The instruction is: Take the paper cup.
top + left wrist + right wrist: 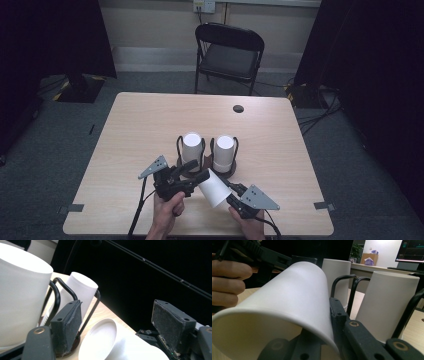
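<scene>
A white paper cup (214,190) hangs tilted over the table's near edge, base up and to the left. My right gripper (226,194) is shut on its rim end; in the right gripper view the cup (294,297) runs along the black jaw. My left gripper (196,171) is open, and the cup's base (107,340) lies between its spread pads (72,320) without touching them. Two more white cups (192,144) (224,151) stand upside down in black wire holders (179,150) just beyond.
The light wooden table (150,115) has a dark round hole (238,108) near its far edge. A black folding chair (229,55) stands behind the table. Cables trail from both grippers toward the near edge, and dark curtains hang at both sides.
</scene>
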Available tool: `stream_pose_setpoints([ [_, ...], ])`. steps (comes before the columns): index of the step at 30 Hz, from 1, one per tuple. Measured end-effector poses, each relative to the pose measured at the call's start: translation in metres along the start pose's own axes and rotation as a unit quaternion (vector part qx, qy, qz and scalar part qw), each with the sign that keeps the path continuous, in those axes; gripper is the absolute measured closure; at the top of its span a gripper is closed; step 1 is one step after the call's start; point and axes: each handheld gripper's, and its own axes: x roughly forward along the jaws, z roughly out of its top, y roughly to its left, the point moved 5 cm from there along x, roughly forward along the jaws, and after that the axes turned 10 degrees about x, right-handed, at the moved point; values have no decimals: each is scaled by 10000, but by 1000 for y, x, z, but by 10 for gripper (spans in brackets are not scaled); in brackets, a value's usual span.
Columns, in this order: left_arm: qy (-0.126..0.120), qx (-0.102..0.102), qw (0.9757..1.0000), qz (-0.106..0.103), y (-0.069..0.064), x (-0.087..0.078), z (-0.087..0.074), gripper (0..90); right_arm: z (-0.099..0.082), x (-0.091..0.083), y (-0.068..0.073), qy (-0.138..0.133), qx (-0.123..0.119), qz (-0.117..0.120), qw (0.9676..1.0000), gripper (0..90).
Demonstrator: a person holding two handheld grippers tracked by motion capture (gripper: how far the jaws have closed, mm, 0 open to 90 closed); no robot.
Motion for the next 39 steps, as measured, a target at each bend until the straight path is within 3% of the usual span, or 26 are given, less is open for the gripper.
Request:
stream_pose_setpoints([
  [8, 36, 319, 9992, 242, 3, -5, -1, 230, 1, -2, -4, 192, 155, -63, 9997, 874],
  [9, 48, 380, 9990, 225, 3, -6, -2, 274, 1, -3, -5, 237, 177, -60, 9995, 874],
  [13, 106, 713, 9971, 241, 2, -9, -4, 281, 1, -3, -8, 390, 234, -137, 9989, 873],
  [15, 125, 760, 9966, 308, 3, -8, -5, 261, 0, -4, -9, 445, 263, -173, 9985, 872],
  [16, 160, 883, 9952, 404, 4, -8, -6, 261, -1, -4, -9, 496, 288, -168, 9982, 872],
  [17, 231, 1084, 9922, 571, 7, -8, -8, 210, -2, -4, -11, 598, 259, -195, 9977, 872],
  [22, 314, 1218, 9894, 727, 9, -10, -10, 209, -3, -4, -13, 814, 376, -224, 9957, 872],
  [26, 489, 1413, 9859, 748, 8, -11, -10, 209, -3, -4, -19, 1168, 697, -236, 9904, 872],
  [28, 584, 1540, 9840, 684, 6, -11, -9, 207, -3, -4, -20, 1202, 719, -219, 9899, 872],
  [32, 728, 1864, 9771, 729, 6, -11, -7, 203, 0, -5, -22, 1377, 843, -165, 9867, 872],
  [34, 801, 1992, 9746, 631, 6, -11, -7, 178, 3, -8, -23, 1450, 908, -156, 9851, 871],
  [35, 801, 1992, 9746, 631, 6, -11, -7, 174, 4, -8, -24, 1481, 915, -159, 9846, 871],
  [36, 900, 2090, 9714, 677, 7, -11, -7, 176, 5, -8, -25, 1517, 913, -147, 9841, 871],
  [37, 974, 2113, 9698, 725, 7, -11, -8, 176, 6, -9, -26, 1556, 917, -166, 9834, 871],
  [38, 974, 2113, 9698, 725, 7, -11, -8, 181, 6, -9, -26, 1556, 917, -166, 9834, 871],
  [39, 1045, 2200, 9667, 788, 8, -11, -9, 181, 6, -9, -27, 1599, 926, -161, 9826, 871],
])
